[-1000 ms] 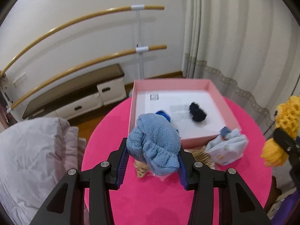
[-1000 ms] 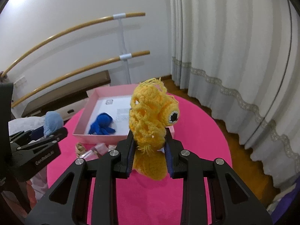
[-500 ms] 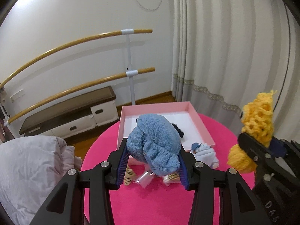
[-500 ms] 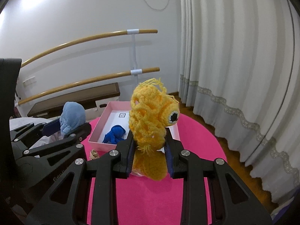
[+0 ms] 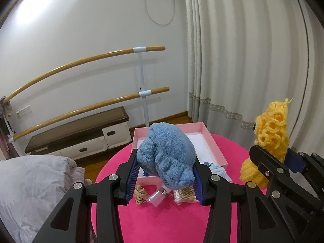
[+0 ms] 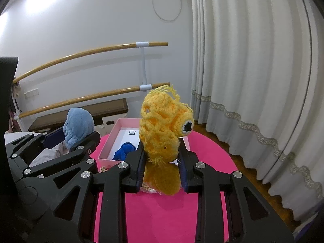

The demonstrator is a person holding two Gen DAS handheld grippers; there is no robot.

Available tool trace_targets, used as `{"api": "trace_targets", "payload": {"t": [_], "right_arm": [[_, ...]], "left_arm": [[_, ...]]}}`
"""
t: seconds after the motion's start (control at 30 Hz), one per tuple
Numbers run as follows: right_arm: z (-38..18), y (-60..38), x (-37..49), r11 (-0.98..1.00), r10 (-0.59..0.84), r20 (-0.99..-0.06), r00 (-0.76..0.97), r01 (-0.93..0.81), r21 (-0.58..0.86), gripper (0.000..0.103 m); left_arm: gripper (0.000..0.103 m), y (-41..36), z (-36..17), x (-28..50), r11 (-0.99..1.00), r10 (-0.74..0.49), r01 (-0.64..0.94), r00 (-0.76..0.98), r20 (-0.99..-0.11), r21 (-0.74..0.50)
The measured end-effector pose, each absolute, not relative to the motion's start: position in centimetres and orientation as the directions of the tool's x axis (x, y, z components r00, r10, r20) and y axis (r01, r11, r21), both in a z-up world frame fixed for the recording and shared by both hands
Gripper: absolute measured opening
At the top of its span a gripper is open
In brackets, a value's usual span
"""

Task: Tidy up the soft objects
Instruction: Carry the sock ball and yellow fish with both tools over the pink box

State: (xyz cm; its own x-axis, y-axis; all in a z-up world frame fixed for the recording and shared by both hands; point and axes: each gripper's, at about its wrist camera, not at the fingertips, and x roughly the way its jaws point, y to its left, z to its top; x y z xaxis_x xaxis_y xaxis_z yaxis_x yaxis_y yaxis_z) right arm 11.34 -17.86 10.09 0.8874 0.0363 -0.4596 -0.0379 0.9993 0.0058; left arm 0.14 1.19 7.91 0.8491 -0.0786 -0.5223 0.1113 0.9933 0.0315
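So right now both tongs are loaded: the left tongs point(image 5: 165, 179) are clamped on a fuzzy light-blue sock bundle point(image 5: 168, 158), and the right tongs point(image 6: 162, 169) are pinching a yellow crochet toy point(image 6: 162, 129) with a googly black-and-white eye, squeezed around its middle so the head sticks up and the bottom dangles below the pads. Both are held up in the air above the round pink surface point(image 5: 162, 222), not touching it. The pink box point(image 5: 210, 139) sits toward the far edge of the surface with a dark blue soft thing point(image 6: 124, 150) already inside it, near the box's closer wall. Just outside the box's near wall there's still some leftover stuff: a leopard-print scrunchie point(image 5: 139, 193), a small clear plastic bag point(image 5: 158, 196), a pack of cotton swabs point(image 5: 185, 195), and a pale blue cloth item point(image 5: 217, 169) by the box's near right corner. My read is we're mid-carry, both items picked and heading for the box. Next move would be bringing each one over the open box and letting go low enough that they don't bounce out, probably one at a time so the tongs don't bump each other, since they're pretty close side by side.
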Motion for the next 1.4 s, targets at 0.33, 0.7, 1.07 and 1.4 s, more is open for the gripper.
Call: {"api": "trace_targets", "payload": {"t": [0.33,0.7,1.07,1.4], "right_arm": [[9.9,-17.6,11.1,0.999,0.032,-0.452,0.892,-0.037,-0.002,0.026],[9.8,-17.5,11.5,0.999,0.031,-0.455,0.89,-0.038,-0.006,0.027],[9.4,-17.9,13.3,0.998,0.061,-0.478,0.876,-0.054,0.029,0.027],[9.9,-18.1,19.5,0.997,0.074,-0.522,0.85,-0.075,0.019,0.027]], "left_arm": [[0.045,1.7,7.7,1.3,0.993,-0.085,0.116,0.845,-0.529,0.027],[0.045,1.2,8.6,2.3,0.993,-0.086,0.119,0.839,-0.537,0.027],[0.045,0.9,8.2,4.9,0.993,-0.061,0.104,0.828,-0.557,0.047],[0.044,-0.7,9.5,12.6,0.991,-0.038,0.106,0.809,-0.587,0.082]]}}
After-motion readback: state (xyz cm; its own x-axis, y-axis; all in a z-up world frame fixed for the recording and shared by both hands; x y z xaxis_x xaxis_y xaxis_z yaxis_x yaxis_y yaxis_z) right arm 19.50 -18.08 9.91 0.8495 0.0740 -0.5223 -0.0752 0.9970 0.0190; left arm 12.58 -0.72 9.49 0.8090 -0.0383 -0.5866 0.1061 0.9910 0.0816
